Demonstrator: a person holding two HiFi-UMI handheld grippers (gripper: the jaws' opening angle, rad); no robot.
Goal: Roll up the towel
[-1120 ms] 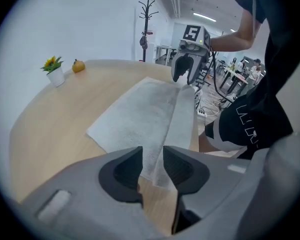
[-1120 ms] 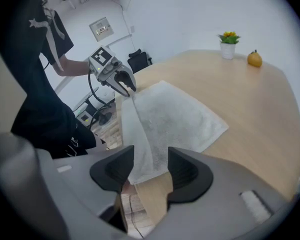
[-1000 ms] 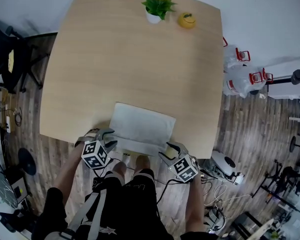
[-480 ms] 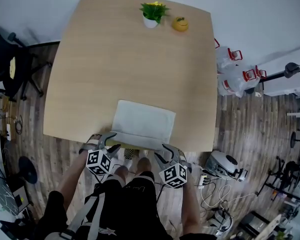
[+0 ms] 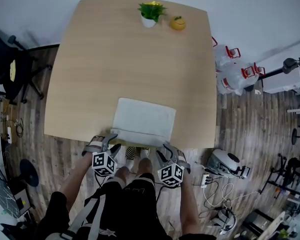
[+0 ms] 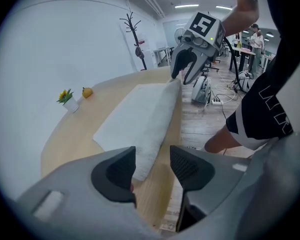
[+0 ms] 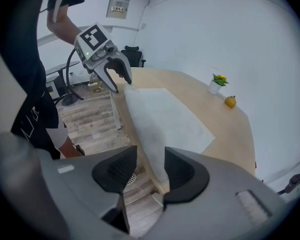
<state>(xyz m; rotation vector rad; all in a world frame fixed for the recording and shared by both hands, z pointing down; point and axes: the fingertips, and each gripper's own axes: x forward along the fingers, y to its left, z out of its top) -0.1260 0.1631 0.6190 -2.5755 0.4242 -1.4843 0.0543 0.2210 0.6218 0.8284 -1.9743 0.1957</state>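
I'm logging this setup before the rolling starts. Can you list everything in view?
table: one, light wood, middle of head view
towel: one, white, table's near edge
potted plant: one, green with yellow flowers, table's far edge
small object: one, yellow, beside the plant
chair: one, black, floor at left
left gripper: one, grey, towel's left near corner; jaws open, just closing, gripping nothing
right gripper: one, grey, towel's right near corner; jaws open, just closing, gripping nothing

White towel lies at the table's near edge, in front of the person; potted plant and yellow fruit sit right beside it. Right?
Not quite. The potted plant and yellow fruit stand at the far edge of the table, well apart from the towel, with bare tabletop between them, as the head view shows. The rest holds: the towel does lie at the near edge.
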